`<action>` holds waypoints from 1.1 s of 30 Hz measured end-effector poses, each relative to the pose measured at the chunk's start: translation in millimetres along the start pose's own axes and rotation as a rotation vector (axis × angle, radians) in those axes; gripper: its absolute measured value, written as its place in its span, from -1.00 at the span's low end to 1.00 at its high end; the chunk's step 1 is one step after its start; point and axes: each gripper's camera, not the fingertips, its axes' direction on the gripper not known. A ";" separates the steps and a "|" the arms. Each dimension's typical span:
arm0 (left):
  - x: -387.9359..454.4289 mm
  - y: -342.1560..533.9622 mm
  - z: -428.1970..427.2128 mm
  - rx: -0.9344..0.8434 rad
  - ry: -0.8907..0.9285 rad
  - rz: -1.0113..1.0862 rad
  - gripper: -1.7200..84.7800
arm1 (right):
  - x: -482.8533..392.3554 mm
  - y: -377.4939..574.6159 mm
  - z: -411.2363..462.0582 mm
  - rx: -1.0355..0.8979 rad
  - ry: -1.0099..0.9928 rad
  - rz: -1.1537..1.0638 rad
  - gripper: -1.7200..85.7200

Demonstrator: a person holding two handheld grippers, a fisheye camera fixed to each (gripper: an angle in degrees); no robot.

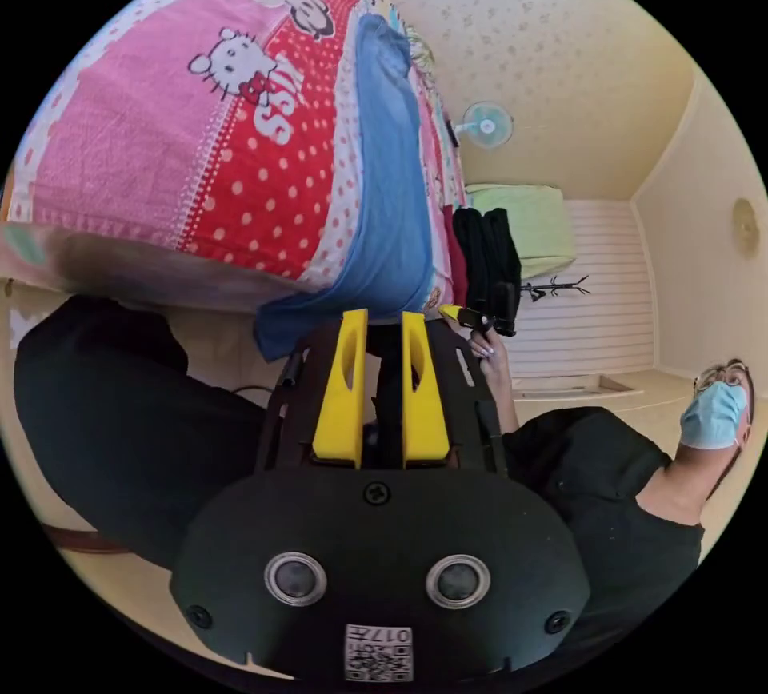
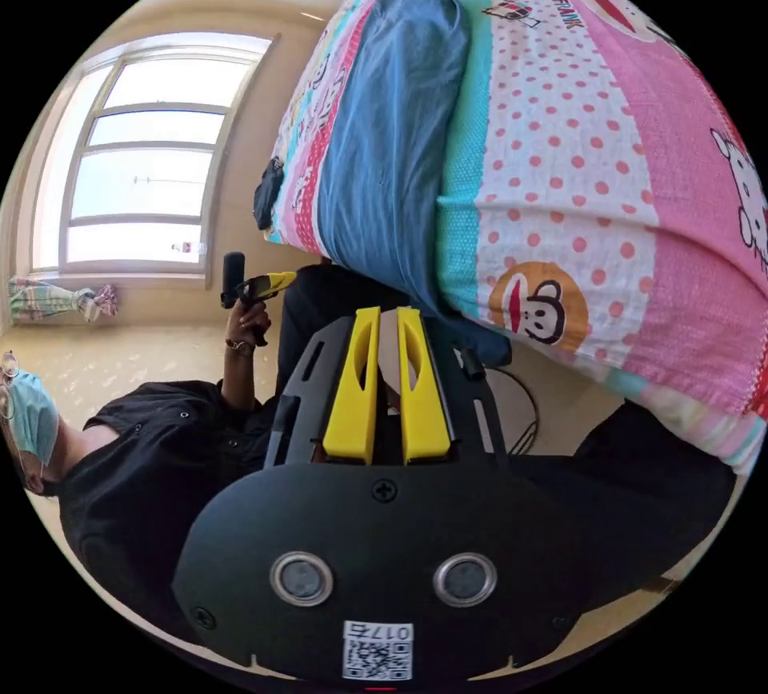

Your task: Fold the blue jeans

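In the left gripper view, the left gripper with two yellow plastic jaws points toward 12 o'clock. Its jaws stand a small way apart with a dark gap between them, and nothing is between them, so it is open. The tips are just beside the hanging edge of the blue denim jeans, but I cannot tell if they touch it. The jeans lie as a long strip on the bed with the pink and red cartoon-print sheet, running from the tips up toward 12 o'clock, and one end hangs over the bed edge. At 3 o'clock from the tips, a person's hand holds the right gripper, of which only a yellow tip and dark body are seen. A person in black clothes with a light blue face mask is at 4 o'clock. A white wall fan is at 1 o'clock.

In the right gripper view, the right gripper also points to 12 o'clock, jaws slightly parted and empty. The jeans stretch from above the tips toward 12 o'clock along the bed. At 10 o'clock a hand holds the left gripper. A large bright window is further toward 10 o'clock.
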 end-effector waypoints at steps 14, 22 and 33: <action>22.4 -40.2 48.0 0.031 -0.214 0.055 -0.94 | 13.2 -3.1 17.3 0.060 0.011 -0.055 -0.92; -21.1 -41.4 23.7 0.011 -0.168 -0.044 -0.89 | 34.0 -4.0 19.8 -0.032 0.016 -0.029 -0.91; -9.7 -70.8 70.7 0.074 -0.337 0.180 -0.83 | 35.9 -14.9 20.8 0.143 0.108 -0.057 -0.71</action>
